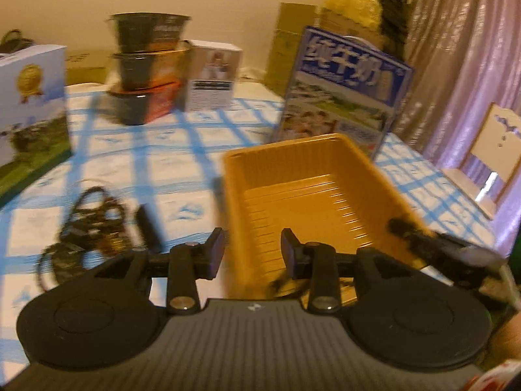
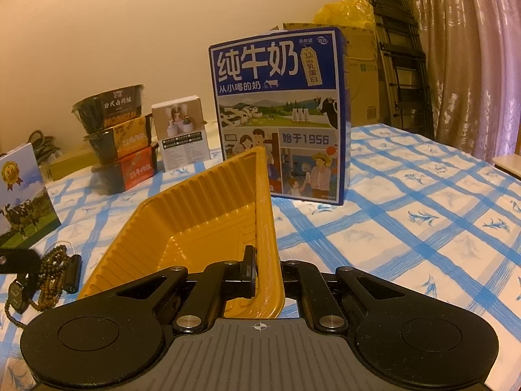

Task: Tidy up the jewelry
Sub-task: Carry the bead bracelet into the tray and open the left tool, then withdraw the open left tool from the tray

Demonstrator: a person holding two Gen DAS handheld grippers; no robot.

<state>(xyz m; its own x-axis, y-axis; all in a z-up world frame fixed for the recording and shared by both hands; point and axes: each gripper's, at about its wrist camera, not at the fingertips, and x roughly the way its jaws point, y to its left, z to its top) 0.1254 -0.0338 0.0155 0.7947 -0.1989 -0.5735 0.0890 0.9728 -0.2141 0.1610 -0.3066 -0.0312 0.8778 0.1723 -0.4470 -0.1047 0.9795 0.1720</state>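
Observation:
A yellow ribbed plastic tray stands on the blue-checked cloth, tilted up on one side. My right gripper is shut on the tray's right rim, and the wall hides its far finger. In the blurred left wrist view my left gripper is open in front of the tray's near left corner, with nothing between its fingers. A heap of brown bead strings and a dark watch lies left of the tray. A small dark blurred thing sits at the tray's near edge. The right gripper shows at the tray's right rim.
A blue milk carton stands upright just behind the tray. Further back left are three stacked food bowls and a small white box. A cow-print box stands at the left. The checked cloth stretches right toward a curtain.

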